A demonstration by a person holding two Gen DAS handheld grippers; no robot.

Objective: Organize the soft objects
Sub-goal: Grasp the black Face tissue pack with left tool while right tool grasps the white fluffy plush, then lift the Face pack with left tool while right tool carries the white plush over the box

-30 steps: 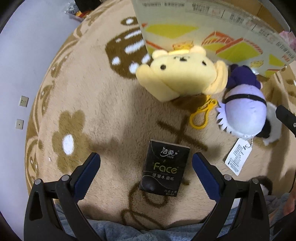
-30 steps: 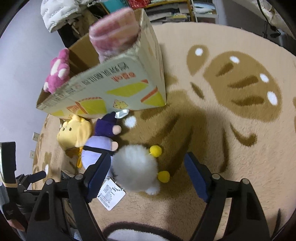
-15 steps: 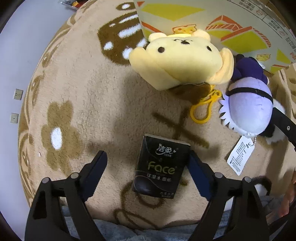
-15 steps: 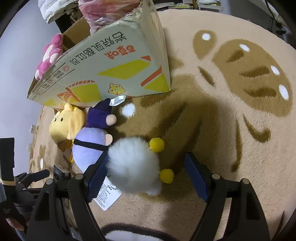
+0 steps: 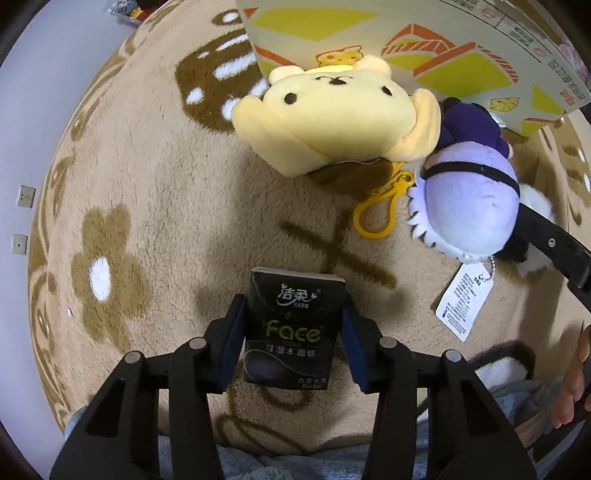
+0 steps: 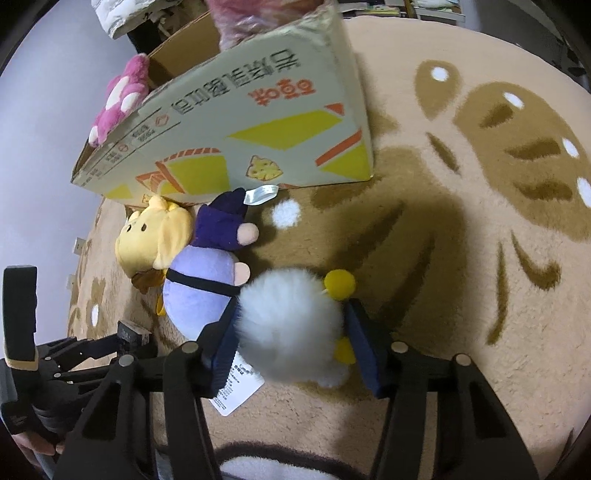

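My left gripper (image 5: 293, 301) points straight down at the rug and is shut on a black tissue pack (image 5: 295, 328), its blue pads pressed on the pack's two long sides. My right gripper (image 6: 291, 310) straddles a white fluffy plush (image 6: 288, 343) with yellow pom-poms; its jaws are closing and both pads touch the fur. A yellow bear plush (image 5: 332, 118) (image 6: 151, 240) and a purple plush (image 5: 469, 206) (image 6: 199, 288) with a white tag lie side by side next to the box.
A printed cardboard box (image 6: 240, 122) (image 5: 406, 33) stands on the beige patterned rug (image 5: 147, 166), with a pink plush (image 6: 122, 92) poking over its rim. A yellow clip (image 5: 376, 218) lies by the bear. Bare floor borders the rug at the left.
The left jaws went from wide apart to pressed on the tissue pack. The right gripper moved in over the white plush and its jaws narrowed onto it.
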